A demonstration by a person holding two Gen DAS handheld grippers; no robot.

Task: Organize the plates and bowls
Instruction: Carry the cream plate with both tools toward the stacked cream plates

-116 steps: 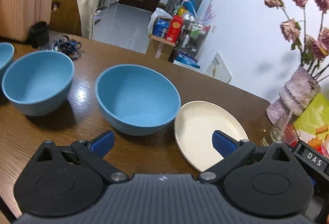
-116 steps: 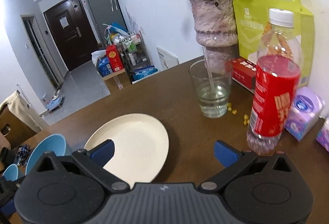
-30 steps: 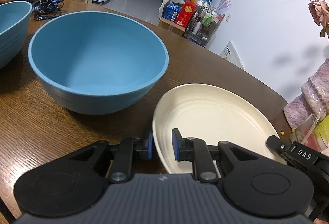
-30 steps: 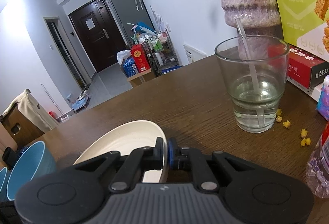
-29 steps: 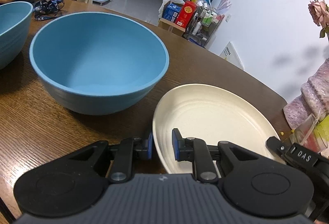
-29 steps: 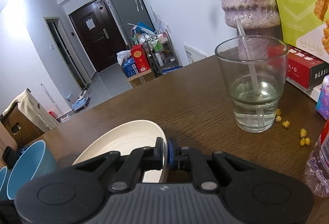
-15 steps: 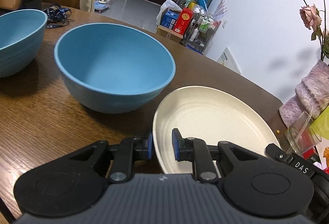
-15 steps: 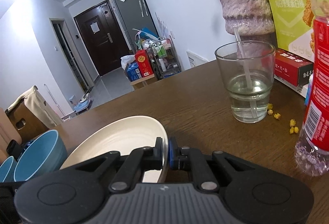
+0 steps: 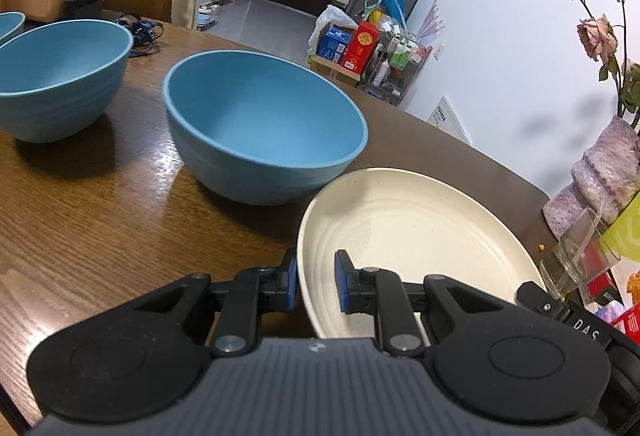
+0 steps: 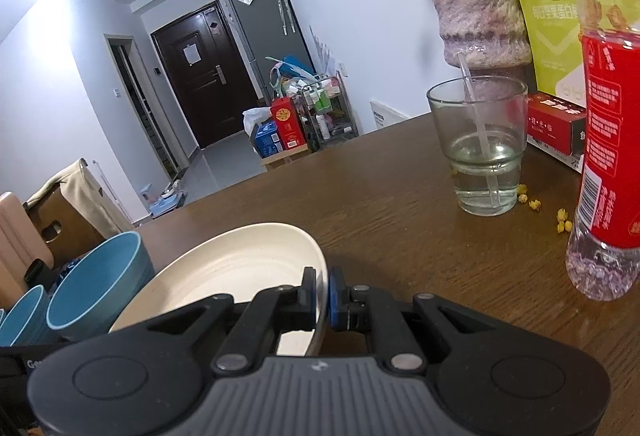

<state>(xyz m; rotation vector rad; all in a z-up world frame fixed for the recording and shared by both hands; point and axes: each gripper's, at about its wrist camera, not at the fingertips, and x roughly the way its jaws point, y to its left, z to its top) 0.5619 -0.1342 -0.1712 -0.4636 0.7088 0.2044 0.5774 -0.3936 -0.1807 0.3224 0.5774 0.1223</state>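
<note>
Left wrist view: the left gripper (image 9: 316, 286) has its blue pads set either side of the near rim of the cream plate (image 9: 416, 236), pinching it, though a small gap shows beside the inner pad, so how firmly is hard to tell. The plate sits near the right end of the table (image 9: 80, 220), tilted slightly. Just beyond its far-left rim stands a blue bowl (image 9: 264, 131); whether they touch I cannot tell. A second blue bowl (image 9: 60, 75) stands well apart toward the left edge, and a sliver of a third (image 9: 10, 25) is cut off by the frame.

Right wrist view: the right gripper (image 10: 321, 294) is pressed tight onto the plate's (image 10: 240, 268) opposite rim, nearer the glass (image 10: 480, 151) and the red bottle (image 10: 608, 155) at the table's right end. The bowls (image 10: 96, 284) show at the left, partly hidden behind the gripper body.

Judging from this, the tidying has barely begun: all bowls stand separately, nothing is stacked, and the plate is only gripped from both sides. Still to do: move the plate and nest the bowls. The plate's underside is hidden, so whether it has left the table I cannot say
</note>
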